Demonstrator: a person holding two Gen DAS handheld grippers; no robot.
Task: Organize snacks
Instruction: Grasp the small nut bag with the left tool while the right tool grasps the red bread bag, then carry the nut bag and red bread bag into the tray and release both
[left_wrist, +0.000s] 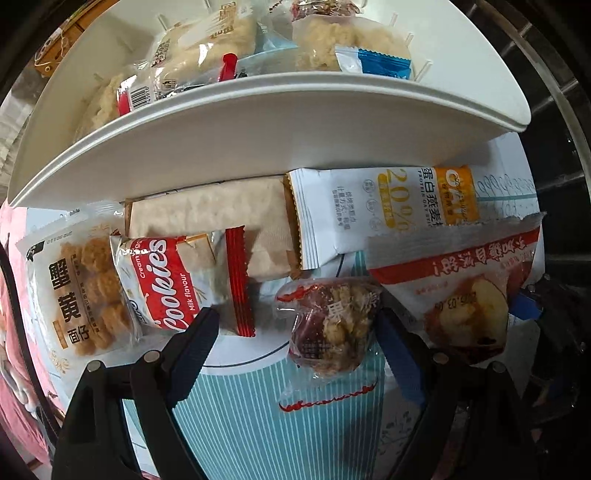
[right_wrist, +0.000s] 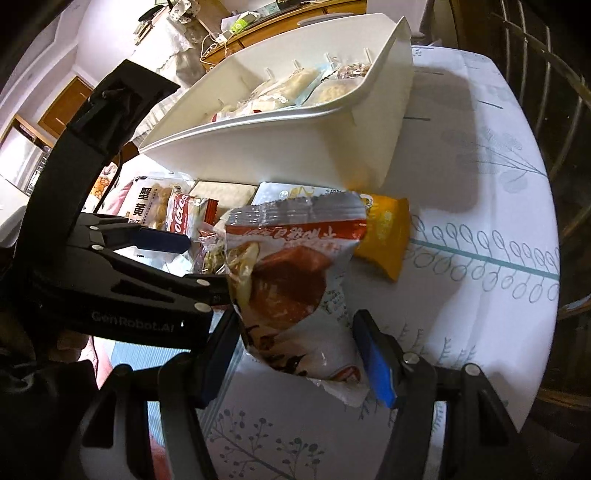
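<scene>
Left wrist view: left gripper (left_wrist: 295, 325) points down at the bench (left_wrist: 258, 424), which has a striped teal-and-white cloth. Jaws wide, nothing gripped. Between them, but hard over toward the blue-padded right finger, lies a small clear twist-wrap packet of dark red dates w/ nuts (left_wrist: 328, 332); long axis runs roughly along the fingers, away from the camera. The right pad looks to be touching or just beside it; the left pad is well apart. Beyond the left finger: red-and-white "Cookies" pouch (left_wrist: 166, 284), and further out a clear pack of golden crab-roe noodle bites (left_wrist: 77, 295). Straight ahead past the jaws: long white oat protein bar wrapper (left_wrist: 373, 218) lying crosswise, tucked against the white plastic storage bin (left_wrist: 258, 122), already part filled w/ snacks.

Right wrist view: right gripper (right_wrist: 291, 350) tilts down toward a big white-and-red crinkly snack bag w/ silver top seal (right_wrist: 291, 284). Bag stands between the jaws, long axis away from the camera, top seal at the far end. Jaws about mid-width; can't tell if the pads actually press it: the left pad seems against the bag, the right pad just beside.

Judgement: each hand has its own target, left nearer the date packet, right nearer the big bag. Left jaws look off-centre, so probably need shifting toward the packet before closing.

Only the right view shows the left gripper from the side & the bin's full depth; only the left view shows the date packet whole.
</scene>
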